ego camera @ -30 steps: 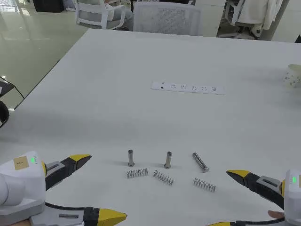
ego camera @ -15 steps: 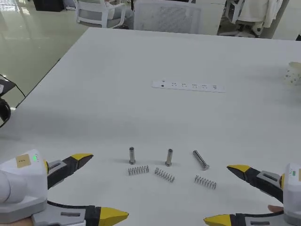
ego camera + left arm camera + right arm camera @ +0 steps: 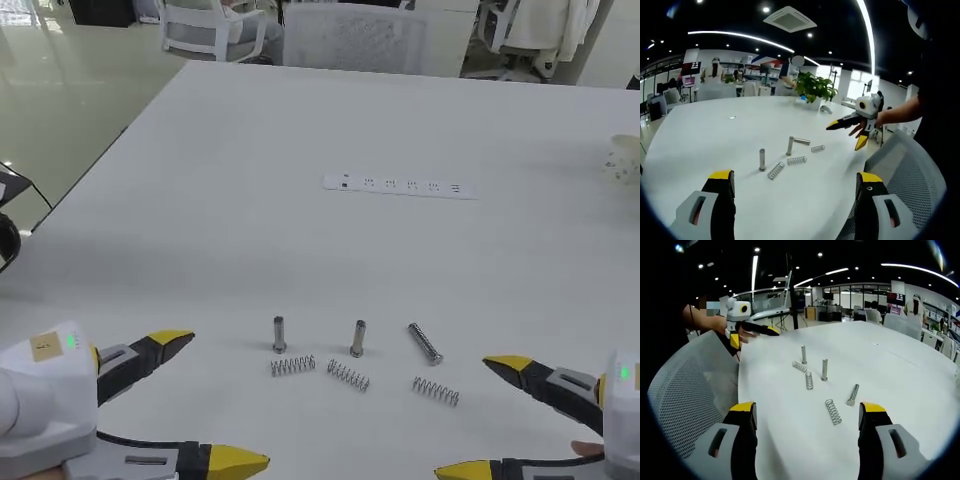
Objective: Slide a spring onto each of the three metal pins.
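Three metal pins rest near the front of the white table (image 3: 300, 230). The left pin (image 3: 279, 334) and middle pin (image 3: 358, 338) stand upright, while the right pin (image 3: 425, 343) lies on its side. A loose spring lies just in front of each: left spring (image 3: 292, 366), middle spring (image 3: 348, 376), right spring (image 3: 436, 391). My left gripper (image 3: 225, 400) is open and holds nothing, left of the row and apart from it. My right gripper (image 3: 463, 415) is open too, to the right of the row. The left gripper view shows the pins (image 3: 762, 159) and springs (image 3: 775, 170) ahead of its jaws.
A white power strip (image 3: 400, 186) lies mid-table, beyond the pins. A small white object (image 3: 625, 160) sits at the right edge. Mesh chairs (image 3: 355, 38) stand at the far end, and another mesh chair (image 3: 690, 380) is close behind the front edge.
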Tool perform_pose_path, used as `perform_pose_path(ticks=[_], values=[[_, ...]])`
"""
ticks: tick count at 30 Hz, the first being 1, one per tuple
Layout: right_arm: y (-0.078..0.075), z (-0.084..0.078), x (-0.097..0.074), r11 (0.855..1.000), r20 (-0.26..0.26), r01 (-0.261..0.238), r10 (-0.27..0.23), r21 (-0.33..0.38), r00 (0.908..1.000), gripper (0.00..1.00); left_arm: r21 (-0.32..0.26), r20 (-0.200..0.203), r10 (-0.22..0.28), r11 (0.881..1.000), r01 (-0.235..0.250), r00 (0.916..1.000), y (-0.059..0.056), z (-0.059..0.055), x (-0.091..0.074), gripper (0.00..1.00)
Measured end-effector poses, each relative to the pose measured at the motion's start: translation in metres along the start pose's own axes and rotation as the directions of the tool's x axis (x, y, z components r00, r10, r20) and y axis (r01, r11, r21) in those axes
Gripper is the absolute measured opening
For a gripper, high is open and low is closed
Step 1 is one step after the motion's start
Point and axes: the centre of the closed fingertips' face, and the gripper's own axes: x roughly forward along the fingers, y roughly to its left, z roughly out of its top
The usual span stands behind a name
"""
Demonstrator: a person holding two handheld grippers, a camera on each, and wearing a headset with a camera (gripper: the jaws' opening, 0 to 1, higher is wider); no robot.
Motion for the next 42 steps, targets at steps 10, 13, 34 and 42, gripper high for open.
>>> perform_pose_path(ticks=[10, 13, 34, 42], values=[[-0.001, 0.003, 0.001, 1.000, 0.001, -0.004, 0.004, 0.000, 1.0000, 0.84, 0.000, -0.001, -0.009, 1.000, 0.009, 1.0000, -0.002, 0.002, 0.002, 0.98], [0.000, 0.004, 0.001, 1.000, 0.003, -0.006, 0.006, 0.000, 1.0000, 0.84, 0.000, 0.001, -0.013, 1.000, 0.013, 0.9999, -0.003, 0.003, 0.002, 0.98], [0.001, 0.006, 0.004, 1.000, 0.000, -0.019, 0.019, -0.007, 0.9998, 0.84, -0.002, 0.002, -0.032, 0.999, 0.032, 0.9995, -0.009, 0.002, 0.005, 0.98], [-0.004, 0.012, 0.005, 1.000, 0.007, -0.013, 0.014, -0.012, 0.9999, 0.84, 0.013, 0.023, -0.019, 1.000, 0.018, 0.9996, 0.000, 0.012, 0.010, 0.98]])
